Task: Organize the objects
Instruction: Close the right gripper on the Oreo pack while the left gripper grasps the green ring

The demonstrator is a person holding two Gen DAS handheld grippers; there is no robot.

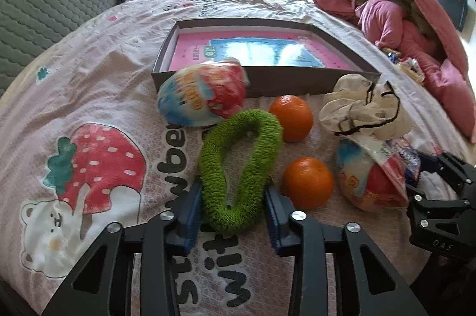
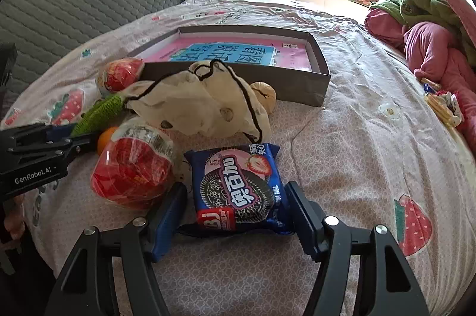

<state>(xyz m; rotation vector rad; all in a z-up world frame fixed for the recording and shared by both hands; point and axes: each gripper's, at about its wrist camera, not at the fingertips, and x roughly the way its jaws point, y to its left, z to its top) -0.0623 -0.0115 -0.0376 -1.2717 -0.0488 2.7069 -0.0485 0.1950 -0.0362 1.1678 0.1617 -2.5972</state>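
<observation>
The left gripper [image 1: 233, 214] stands spread around the fuzzy green loop [image 1: 238, 164]; the right gripper [image 2: 235, 214] stands spread around the blue cookie packet [image 2: 238, 188], near the grey cardboard box [image 2: 238, 78].

- The fuzzy green loop of fabric [image 1: 241, 167] is bright lime.
- Two round oranges [image 1: 291, 118] [image 1: 308, 182] are deep orange.
- The egg-shaped plastic-wrapped toy [image 1: 202, 95] shows blue, white, red and yellow.
- The dark blue biscuit packet [image 2: 238, 191] bears a pink panel, a red strawberry and black biscuits.
- The shallow grey cardboard box [image 1: 267, 81] holds a pink and blue sheet.
- The pale pink bed sheet [image 1: 119, 78] is printed with red strawberries and a white bear.
- The tongs [image 1: 235, 214] have blue pads on black arms.
</observation>
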